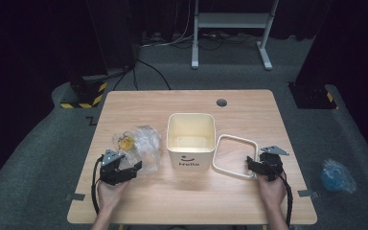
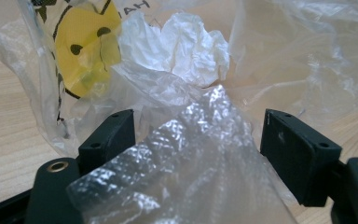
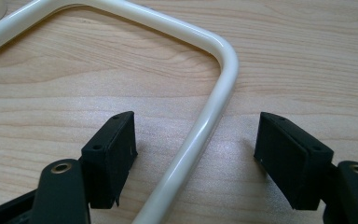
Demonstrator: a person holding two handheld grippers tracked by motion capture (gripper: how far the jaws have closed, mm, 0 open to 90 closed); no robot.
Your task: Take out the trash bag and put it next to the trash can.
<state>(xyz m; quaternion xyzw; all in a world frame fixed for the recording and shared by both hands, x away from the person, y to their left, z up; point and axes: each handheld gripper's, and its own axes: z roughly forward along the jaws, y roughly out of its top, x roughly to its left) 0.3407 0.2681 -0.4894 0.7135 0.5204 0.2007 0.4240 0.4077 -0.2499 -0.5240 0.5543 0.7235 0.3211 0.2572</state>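
Two grippers are sitting low on the wooden table [image 1: 139, 201], each lining up on its own thing. Left gripper [image 2: 198, 140] is straddling a fold of the clear plastic bag [image 1: 141, 143], jaws spread wide, plastic lying between them but the pads are not pressing on it (the film is bulging up loose). Right gripper [image 3: 196, 154] is straddling the near right side of the cream square ring frame [image 1: 234, 156], jaws released too, gaps showing on both sides of the rail.

Step in hand, as I'm reading it: pre-grasp, both sides. Probably lining the cream bin [image 1: 190, 140] with the bag, then seating the frame on top.

Next move is calling for closing on the bag fold deep enough that the film is not slipping out, then lifting it right, toward the bin.

Bag is lying left of the bin, touching or nearly touching it, crumpled, glossy, with a yellow smiley print [image 2: 86, 46] and a whiter wad [image 2: 182, 46] showing inside or behind it. Frame is lying flat just right of the bin, its left edge against the bin's base.
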